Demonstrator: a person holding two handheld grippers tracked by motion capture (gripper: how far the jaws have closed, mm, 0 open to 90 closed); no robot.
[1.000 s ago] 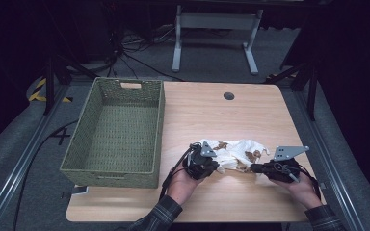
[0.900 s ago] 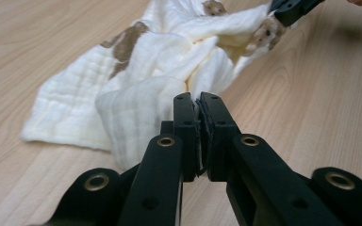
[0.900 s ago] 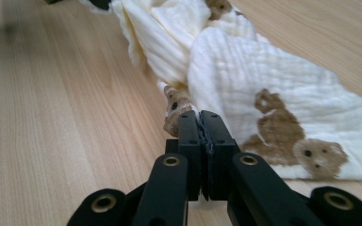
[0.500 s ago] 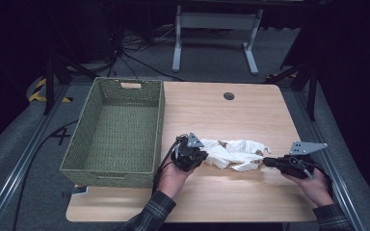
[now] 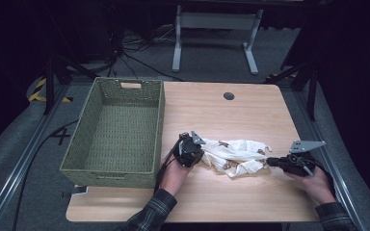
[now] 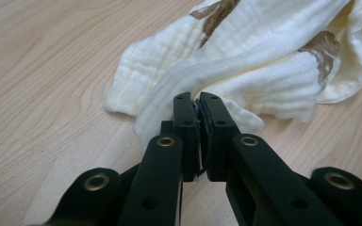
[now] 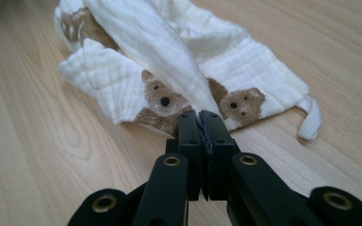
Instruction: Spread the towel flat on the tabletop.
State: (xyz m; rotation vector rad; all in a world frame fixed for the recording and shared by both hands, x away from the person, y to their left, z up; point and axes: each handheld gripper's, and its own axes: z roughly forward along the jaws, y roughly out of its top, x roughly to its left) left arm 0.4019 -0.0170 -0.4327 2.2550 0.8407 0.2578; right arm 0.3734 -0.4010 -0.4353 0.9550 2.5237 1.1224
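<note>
The left tool point(image 5: 191, 148) is clamping one end of the cream cloth point(image 5: 236, 157), and the right tool point(image 5: 273, 161) is clamping the opposite end. In the left gripper view the jaws are pressed together with a fold of the cloth point(image 6: 245, 61) pinched at their tips; in the right gripper view the jaws are likewise closed tight on a ridge of the fabric point(image 7: 169, 70), right by the printed brown bears.

What is changing: compared with a second ago, the two hands are drawing apart across the tabletop point(image 5: 231, 207). Back then the tools were sitting close together over a bunched heap near the middle. Now the right hand point(image 5: 313, 180) is out near the right edge and the left hand point(image 5: 173, 171) is sitting closer to the green woven basket point(image 5: 113, 168), with the cloth being pulled into a longer, twisted band between them.

The cloth is lying on the tabletop, right of the basket, and is not yet flat; it is roped up in the middle with folds crossing over. My reading is that the stretch is starting to open it out, but the twist is suggesting these may not be matching corners. The basket is standing empty at the left, so spreading or folding is looking like the step in hand, with stowing to follow.
</note>
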